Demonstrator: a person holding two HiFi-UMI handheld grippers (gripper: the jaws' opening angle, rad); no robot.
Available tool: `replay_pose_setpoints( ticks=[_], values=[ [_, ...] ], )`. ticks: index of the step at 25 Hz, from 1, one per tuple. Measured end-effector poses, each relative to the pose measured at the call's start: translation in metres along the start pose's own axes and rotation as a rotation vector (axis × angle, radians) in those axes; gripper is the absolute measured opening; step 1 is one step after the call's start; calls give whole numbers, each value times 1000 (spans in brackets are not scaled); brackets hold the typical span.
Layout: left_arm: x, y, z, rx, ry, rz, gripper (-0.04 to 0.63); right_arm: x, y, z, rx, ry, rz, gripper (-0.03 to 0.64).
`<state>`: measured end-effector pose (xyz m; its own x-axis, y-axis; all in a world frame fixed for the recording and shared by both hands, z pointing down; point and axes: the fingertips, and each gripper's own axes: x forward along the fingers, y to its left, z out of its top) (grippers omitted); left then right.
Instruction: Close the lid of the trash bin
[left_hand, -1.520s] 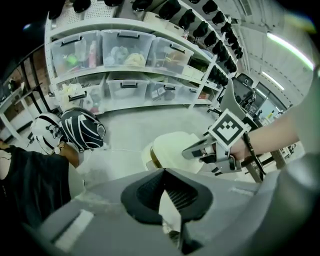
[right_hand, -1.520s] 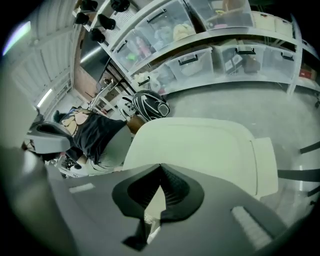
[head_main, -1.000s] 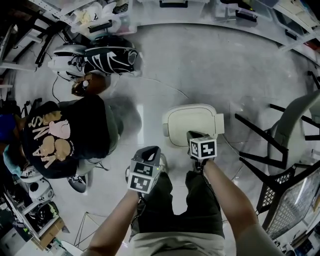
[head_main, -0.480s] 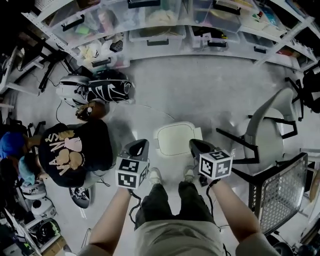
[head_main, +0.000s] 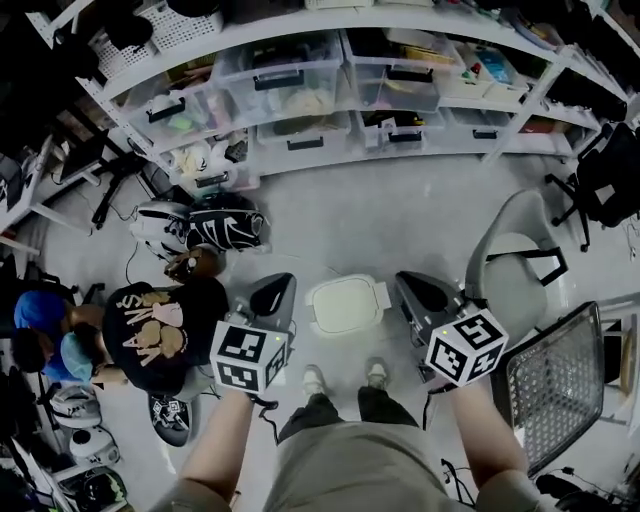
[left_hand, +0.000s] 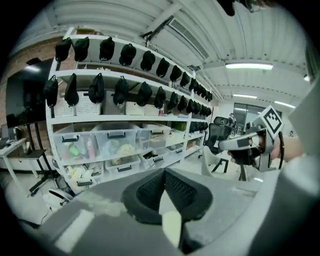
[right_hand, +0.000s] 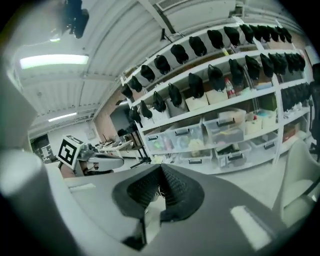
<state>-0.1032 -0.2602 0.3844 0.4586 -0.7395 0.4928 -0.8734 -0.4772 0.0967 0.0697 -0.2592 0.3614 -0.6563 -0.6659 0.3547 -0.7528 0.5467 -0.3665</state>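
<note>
The white trash bin (head_main: 345, 305) stands on the floor just ahead of my feet, its lid lying flat and closed. My left gripper (head_main: 274, 291) hangs to the left of the bin and my right gripper (head_main: 414, 290) to the right, both held high above it and touching nothing. In the left gripper view the jaws (left_hand: 164, 174) meet with nothing between them, and the right gripper (left_hand: 248, 144) shows at the far right. The right gripper's jaws (right_hand: 160, 173) are likewise together and empty, with the left gripper (right_hand: 86, 155) at the left. The bin appears in neither gripper view.
A person in a black printed shirt (head_main: 152, 335) crouches on the floor at the left. Bags and helmets (head_main: 200, 228) lie behind them. A grey chair (head_main: 512, 262) and a mesh cart (head_main: 556, 385) stand at the right. Shelves with plastic boxes (head_main: 290, 85) line the back.
The right gripper has left the bin's lid and both grippers have risen and spread apart. The head view has pulled up and back, now taking in the shelves.
</note>
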Motion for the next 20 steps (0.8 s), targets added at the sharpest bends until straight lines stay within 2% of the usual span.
replay_pose_setpoints(
  ticks=[5, 11, 15, 20],
  values=[
    [-36, -16, 43, 34, -61, 1, 2, -48, 41, 48, -96, -100, 12, 3],
    [-77, -54, 77, 127, -151, 5, 2, -119, 76, 100, -273, -302, -28, 3],
    [-99, -66, 93, 188, -217, 6, 2, -139, 92, 109, -308, -321, -33, 3],
    [-108, -82, 109, 211, -233, 23, 2, -159, 94, 116, -323, -312, -25, 3]
  ],
)
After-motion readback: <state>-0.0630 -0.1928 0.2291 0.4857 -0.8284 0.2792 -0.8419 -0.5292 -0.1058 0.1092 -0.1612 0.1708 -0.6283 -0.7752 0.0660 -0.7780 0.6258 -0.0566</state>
